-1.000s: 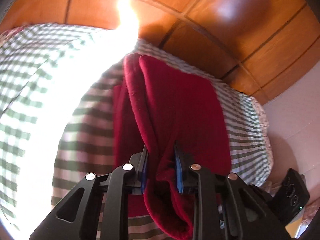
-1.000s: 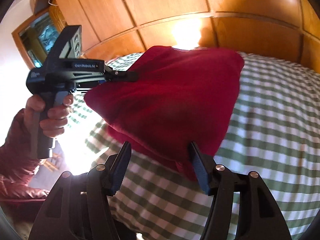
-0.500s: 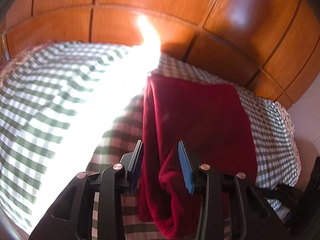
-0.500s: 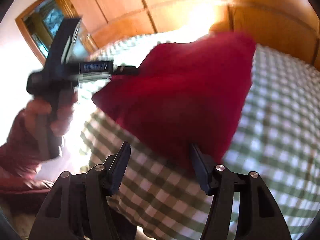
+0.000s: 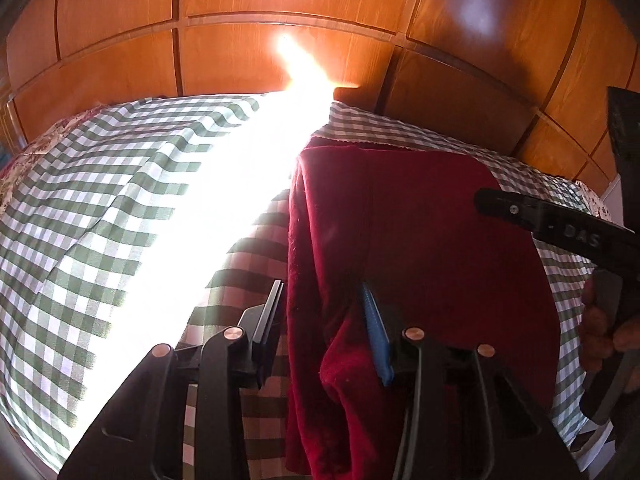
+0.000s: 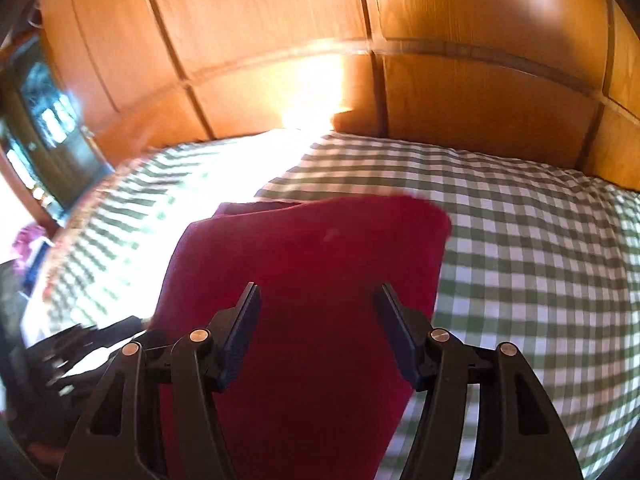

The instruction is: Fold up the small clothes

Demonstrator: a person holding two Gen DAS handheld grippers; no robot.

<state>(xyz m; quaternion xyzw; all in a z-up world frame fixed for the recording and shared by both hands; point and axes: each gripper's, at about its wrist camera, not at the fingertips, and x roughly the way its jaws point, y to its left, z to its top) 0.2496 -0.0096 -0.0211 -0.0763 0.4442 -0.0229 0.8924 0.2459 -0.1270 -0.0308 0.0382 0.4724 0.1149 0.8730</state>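
Your left gripper [image 5: 320, 320] had just been opening: a second earlier its pads pinched a bunched edge of the red cloth [image 5: 420, 232], and now the jaws stood apart with that edge lying loose between them, the left pad clear of the fabric and the blue right pad [image 5: 378, 340] at most brushing it. So you had let go on that side.

Your right gripper [image 6: 316, 332] had swung across. Earlier it sat at the cloth's near corner with your other tool off to its left; now it hung over the middle of the cloth, fingers spread wide and pinching nothing, with red fabric filling the space under them. The left-wrist view showed one of its fingers [image 5: 532, 216] reaching in over the cloth from the right, your hand [image 5: 600, 336] behind it.

The cloth itself lay on the checked sheet [image 6: 540, 260], folded over, roughly rectangular, its far edge near the wooden panels [image 5: 280, 60], with a second layer peeking out along that edge. Earlier it had hung lifted from the grip; now it was down.

That suggested one fold was laid and released. Your next move was likely smoothing or taking a new hold for another fold.
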